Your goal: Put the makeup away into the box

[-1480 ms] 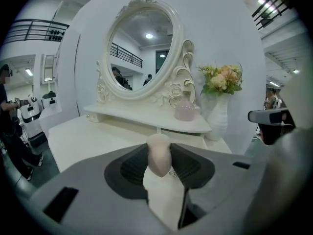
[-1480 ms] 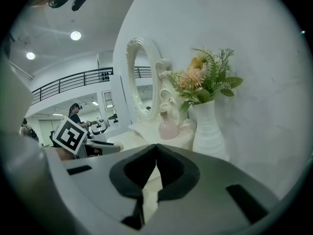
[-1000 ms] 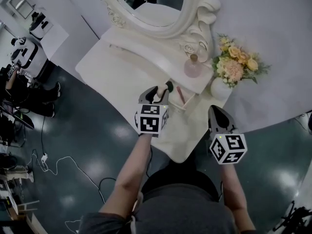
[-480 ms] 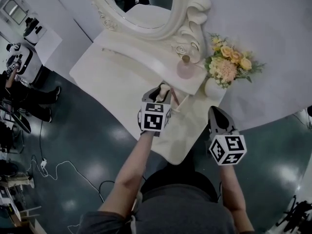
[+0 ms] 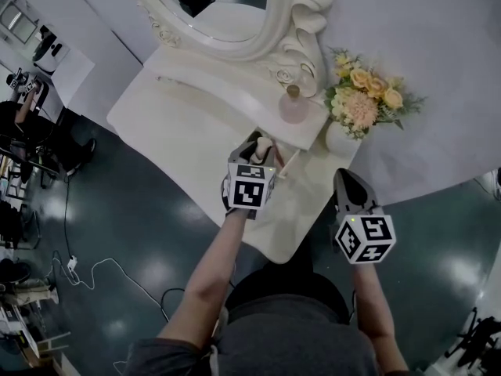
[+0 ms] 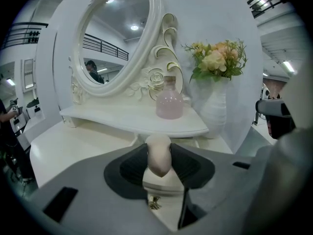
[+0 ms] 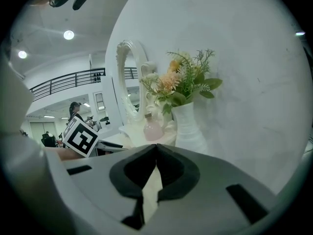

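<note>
My left gripper (image 5: 259,142) hangs over the white dressing table (image 5: 180,124), shut on a pale pink egg-shaped makeup sponge (image 6: 159,153) that stands upright between its pads. Just right of its tips lies a small open white box (image 5: 287,166) with a pink stick in it; in the left gripper view a white box edge with a gold clasp (image 6: 155,202) shows below the sponge. My right gripper (image 5: 345,175) hovers off the table's right corner, its jaws shut with nothing in them (image 7: 156,148).
A pink perfume bottle (image 5: 293,108) stands on the raised shelf (image 6: 146,124) under the oval mirror (image 6: 115,33). A white vase of flowers (image 5: 356,104) stands at the table's right end against the wall. The table's left half is bare.
My left gripper has sunk a little toward the table by the box, still holding the sponge. The right gripper has hardly moved.
</note>
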The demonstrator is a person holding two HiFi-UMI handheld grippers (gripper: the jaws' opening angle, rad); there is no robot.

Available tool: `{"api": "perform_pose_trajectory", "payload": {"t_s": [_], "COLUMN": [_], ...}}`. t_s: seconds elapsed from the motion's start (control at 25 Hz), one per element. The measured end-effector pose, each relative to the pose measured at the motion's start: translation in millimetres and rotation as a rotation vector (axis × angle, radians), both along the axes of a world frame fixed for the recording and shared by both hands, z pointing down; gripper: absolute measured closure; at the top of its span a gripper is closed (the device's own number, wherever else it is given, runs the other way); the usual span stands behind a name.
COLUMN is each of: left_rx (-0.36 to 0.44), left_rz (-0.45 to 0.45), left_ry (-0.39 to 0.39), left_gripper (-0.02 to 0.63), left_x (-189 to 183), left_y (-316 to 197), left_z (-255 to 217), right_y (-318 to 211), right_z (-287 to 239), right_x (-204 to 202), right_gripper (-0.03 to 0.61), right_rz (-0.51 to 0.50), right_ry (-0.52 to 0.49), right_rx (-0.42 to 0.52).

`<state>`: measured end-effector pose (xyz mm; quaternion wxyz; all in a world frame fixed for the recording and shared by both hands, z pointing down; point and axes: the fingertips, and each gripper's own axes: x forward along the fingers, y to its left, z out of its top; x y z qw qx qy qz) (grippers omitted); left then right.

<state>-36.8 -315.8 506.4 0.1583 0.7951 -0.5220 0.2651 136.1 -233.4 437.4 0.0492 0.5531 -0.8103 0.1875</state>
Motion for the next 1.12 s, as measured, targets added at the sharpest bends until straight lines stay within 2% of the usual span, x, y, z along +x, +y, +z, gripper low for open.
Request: {"api": "perform_pose_trajectory", "payload": {"t_s": [0.68, 1.12], "left_rx": [-0.043, 0.038], "left_rz": [0.013, -0.043], "left_ry": [-0.011, 0.062], "left_gripper": [0.448, 0.448], "left_x": [3.5, -11.1], "left_y": [1.9, 9.9], "left_z": [12.4, -20.7], "right_y": [-0.9, 0.6], "right_z": [4.7, -1.4], "right_x": [1.4, -8.4], "right_gripper": [0.575, 0.575], "right_rz": [0.000, -0.032], "right_ry": [0.000, -0.002], "right_rx": [-0.012, 0.002]}}
